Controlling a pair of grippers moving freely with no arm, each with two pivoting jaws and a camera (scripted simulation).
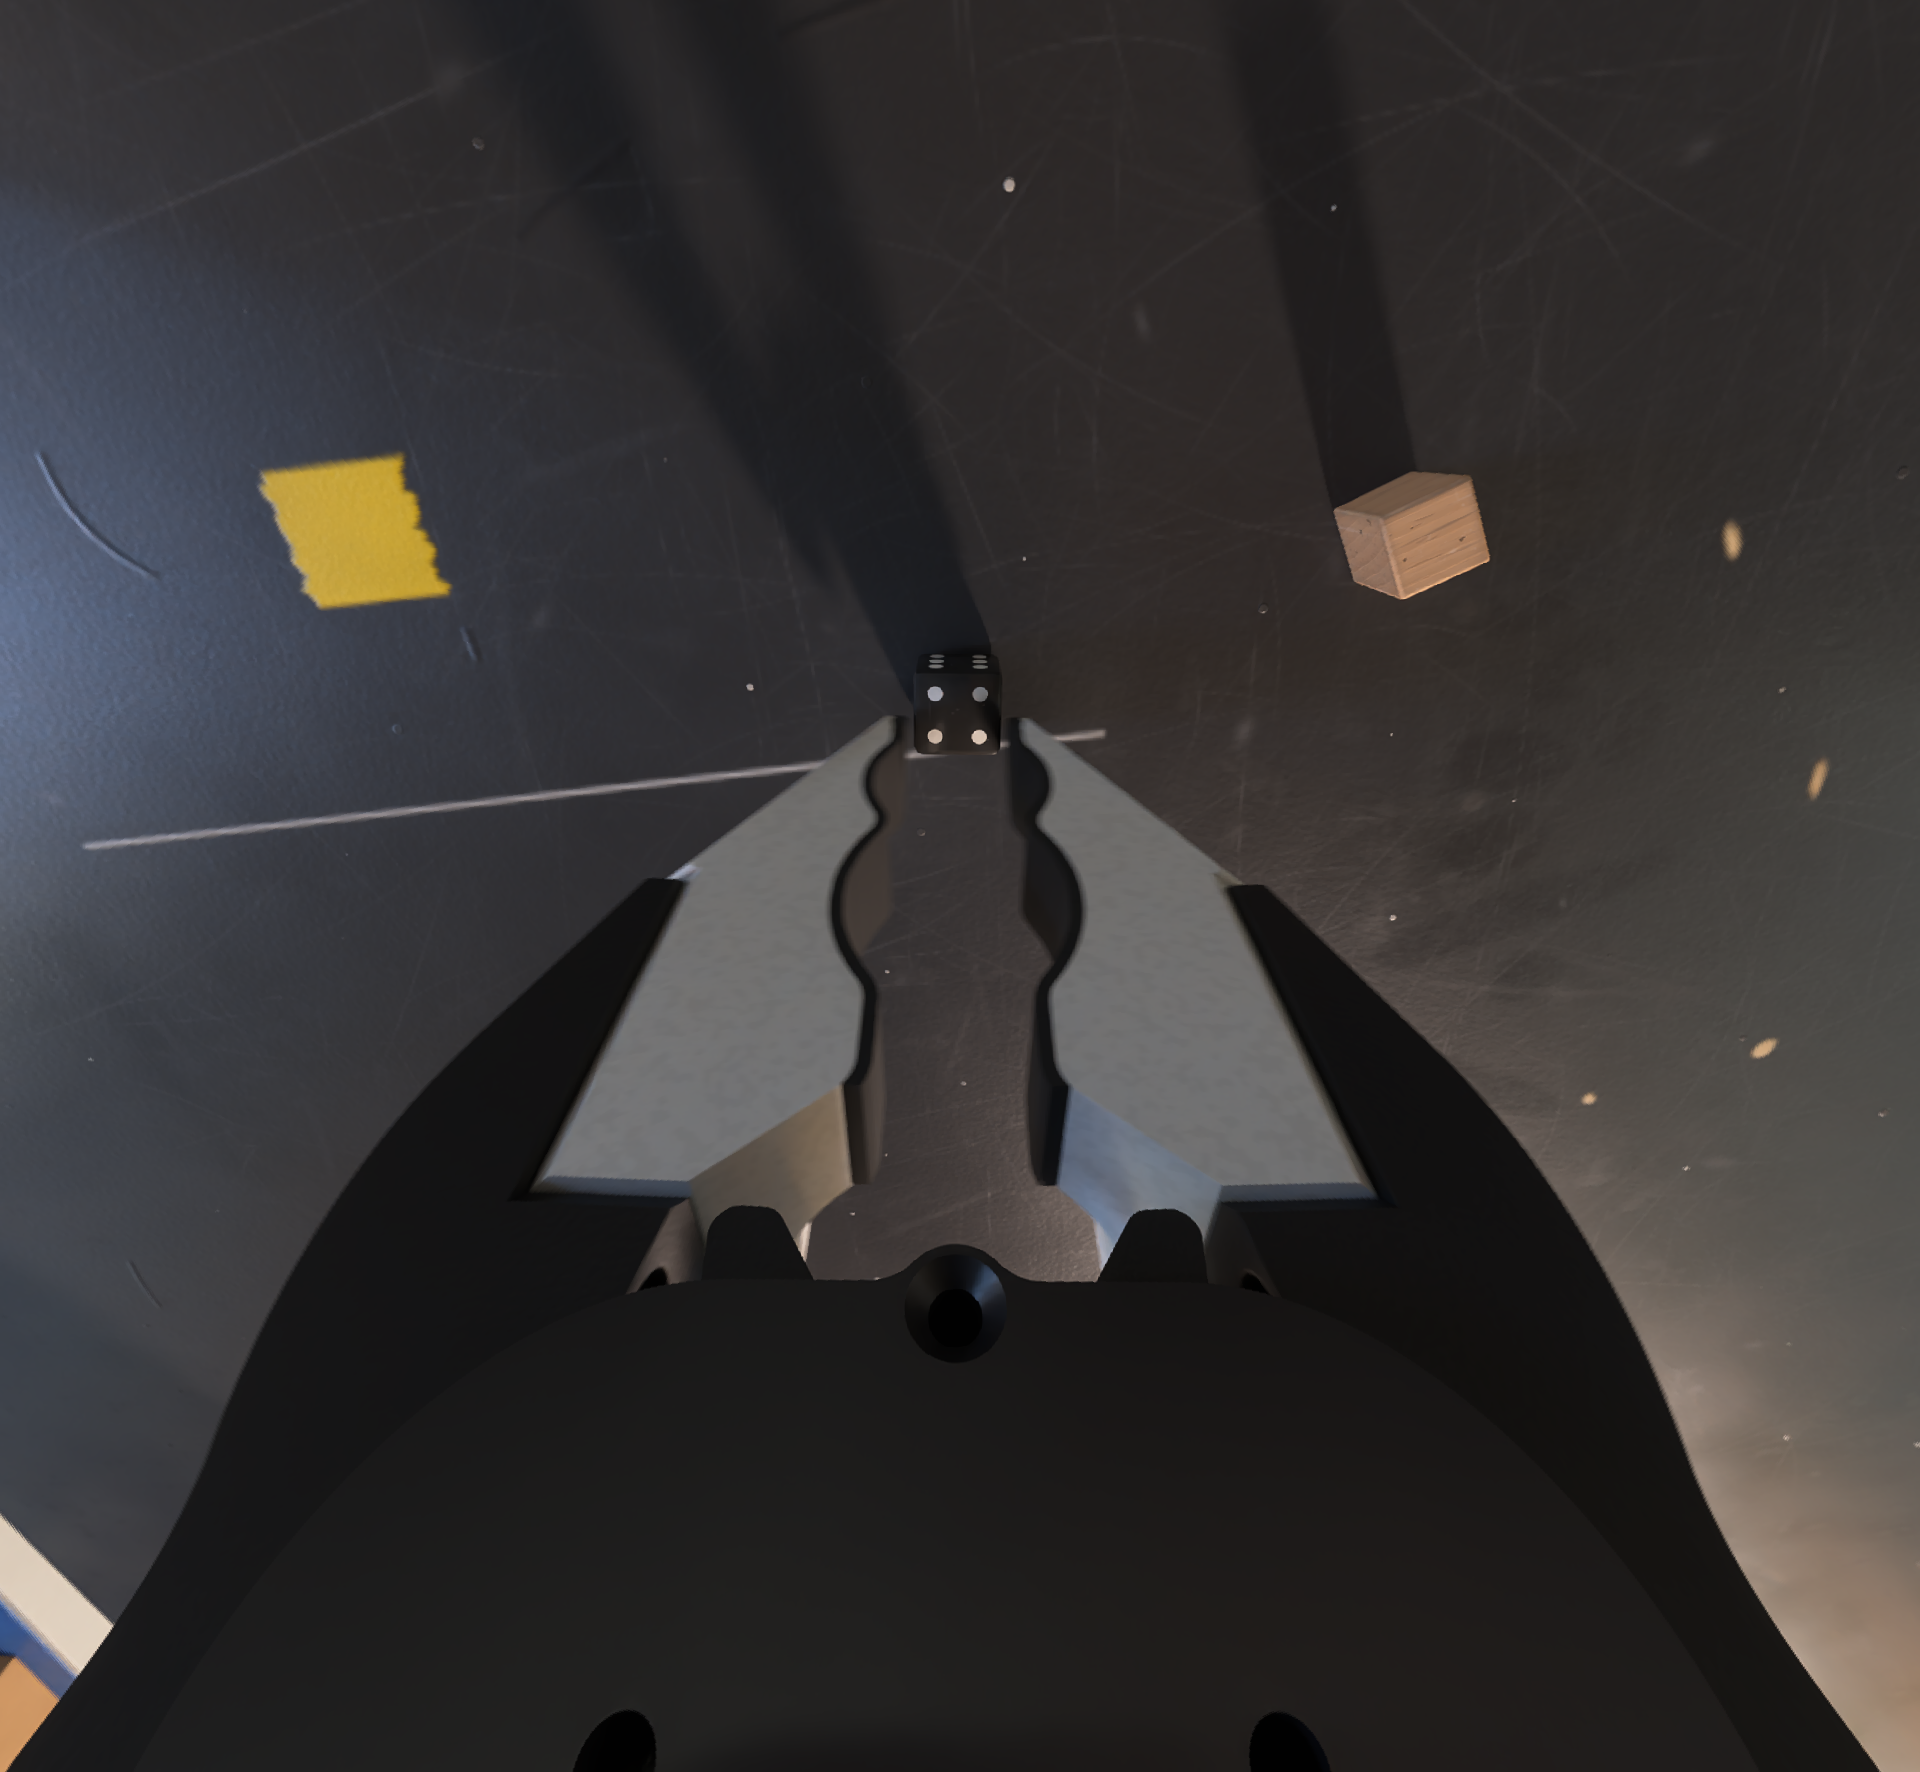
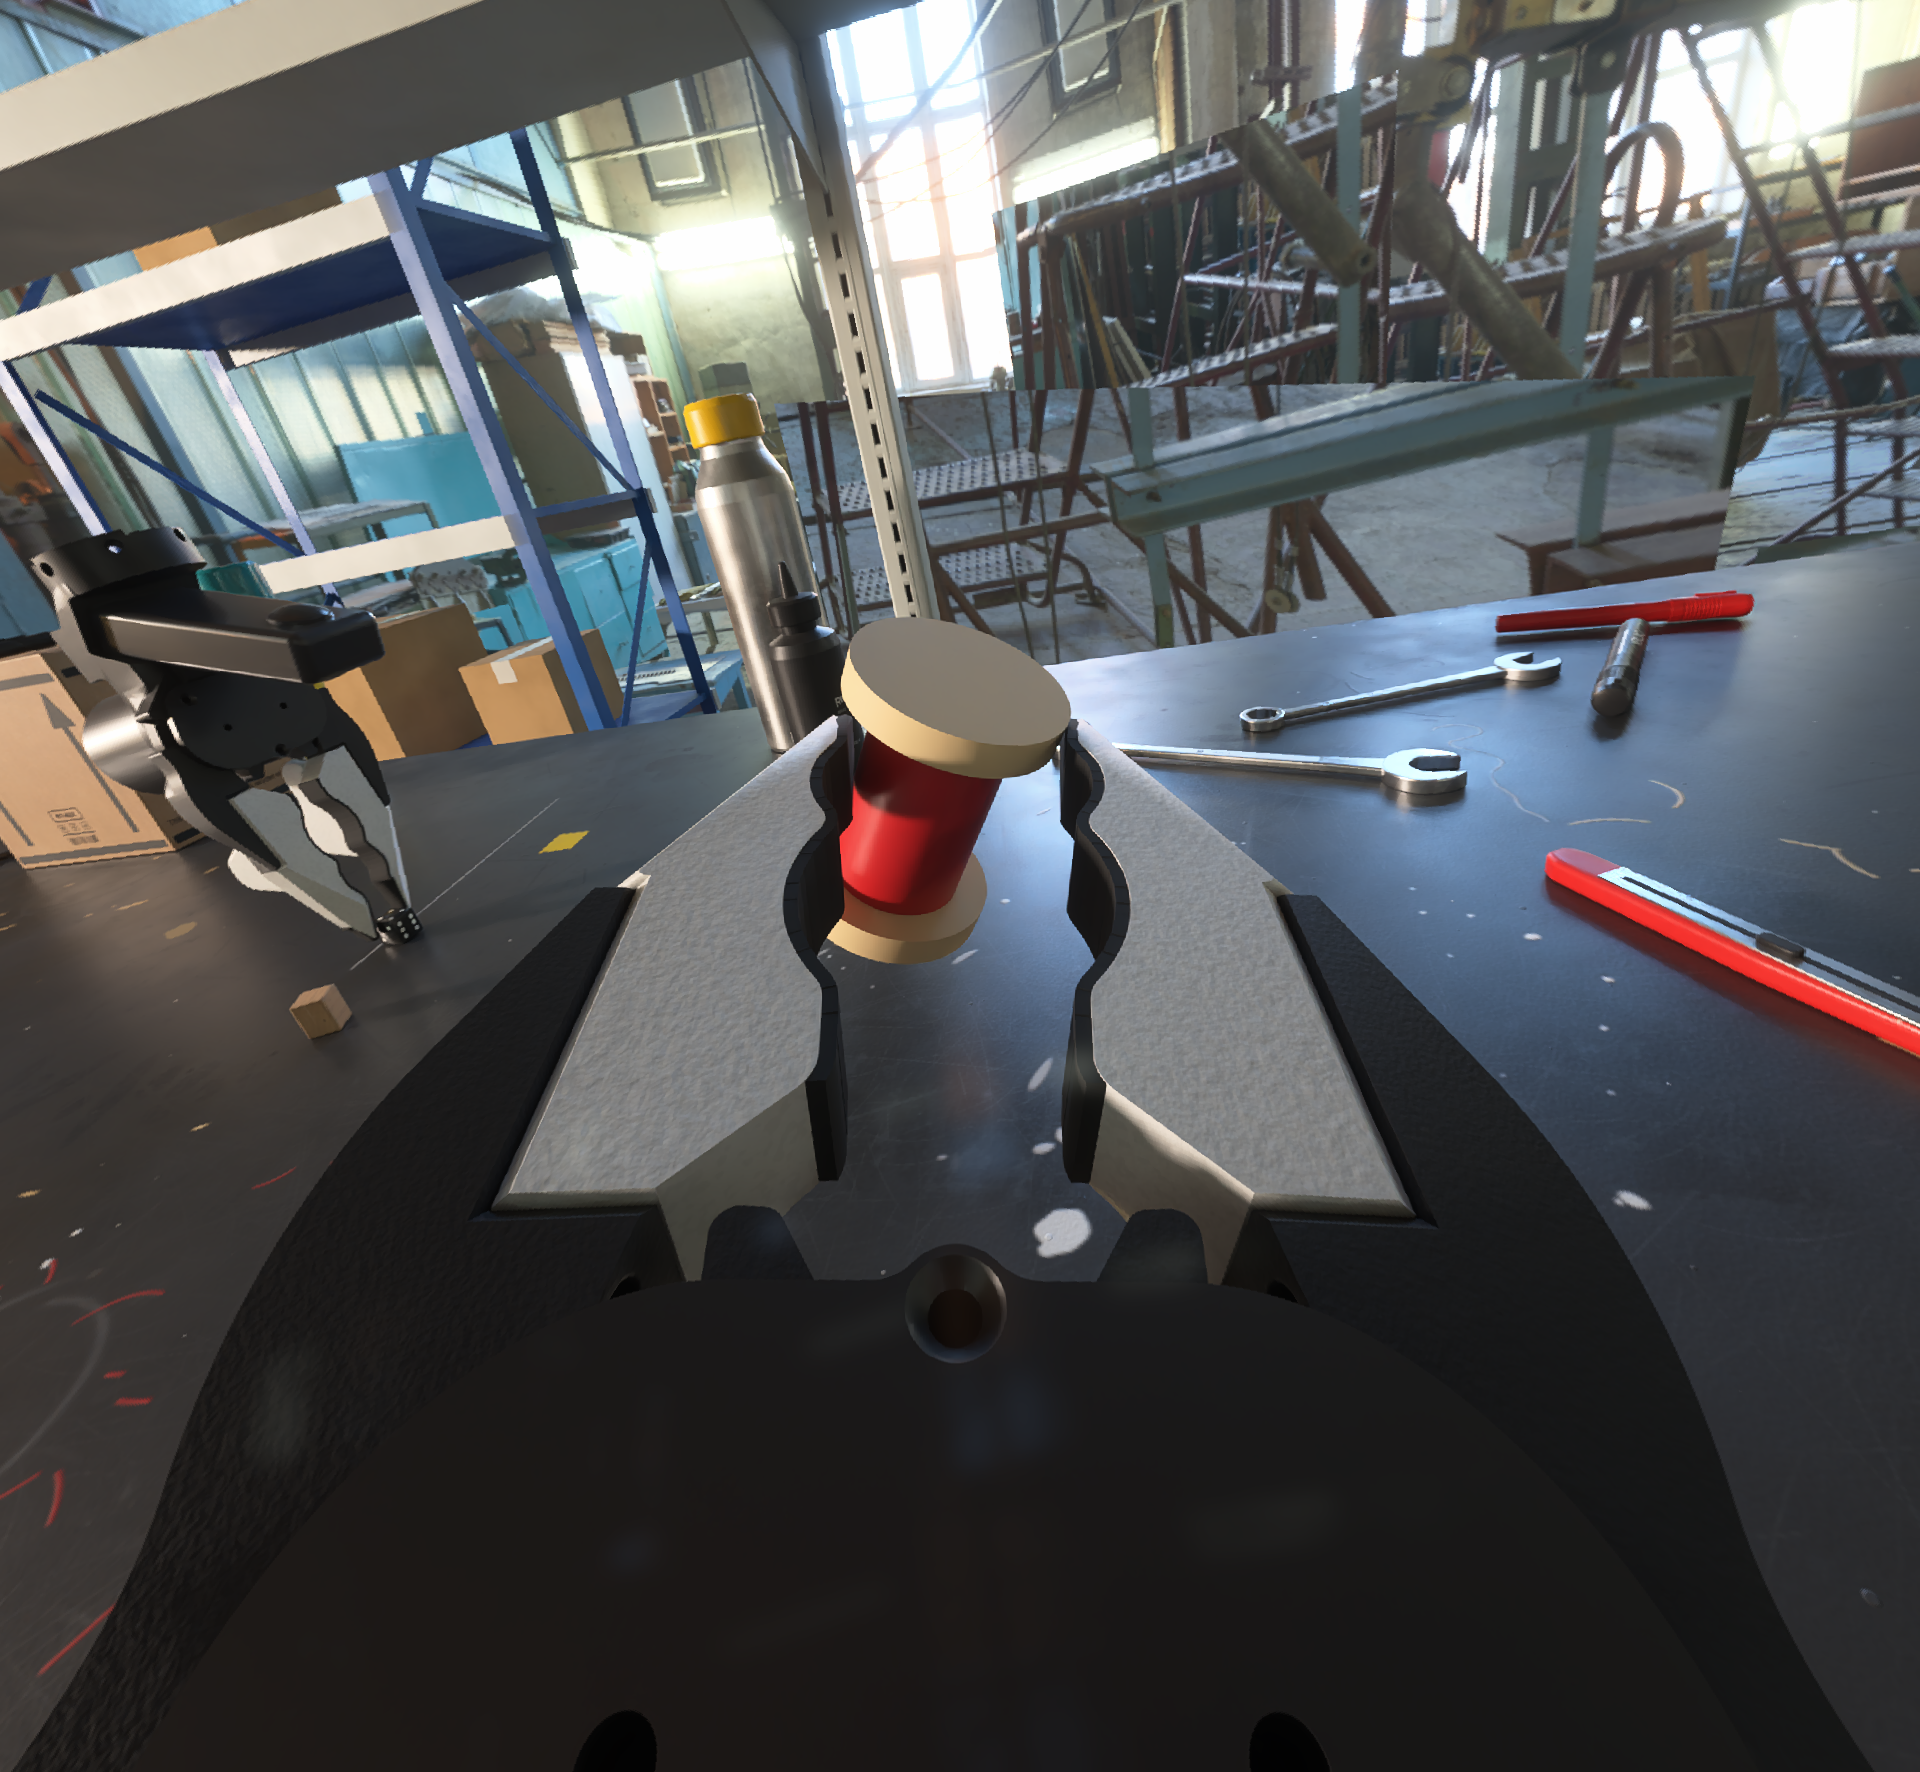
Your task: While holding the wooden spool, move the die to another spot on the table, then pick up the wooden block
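A black die [image 1: 956, 704] with white pips sits on the dark table [image 1: 1351, 891], right at the fingertips of my left gripper [image 1: 958, 730]. The jaws stand slightly wider than the die, with a thin gap on each side. The wooden block [image 1: 1411, 533] lies on the table to the right, beyond the die. In the right wrist view my right gripper [image 2: 956, 756] is shut on the wooden spool [image 2: 920, 818], which has red thread and pale flanges, and holds it tilted above the table. That view also shows the left gripper [image 2: 379, 907], the die [image 2: 400, 925] and the block [image 2: 320, 1010] at far left.
A yellow tape patch [image 1: 353, 533] and a thin white line [image 1: 447, 803] mark the table. Two wrenches [image 2: 1382, 694], a red utility knife [image 2: 1735, 959], a red marker [image 2: 1621, 616] and a metal rod [image 2: 1616, 668] lie at right. A metal bottle [image 2: 743, 527] and a black bottle [image 2: 800, 662] stand behind the spool.
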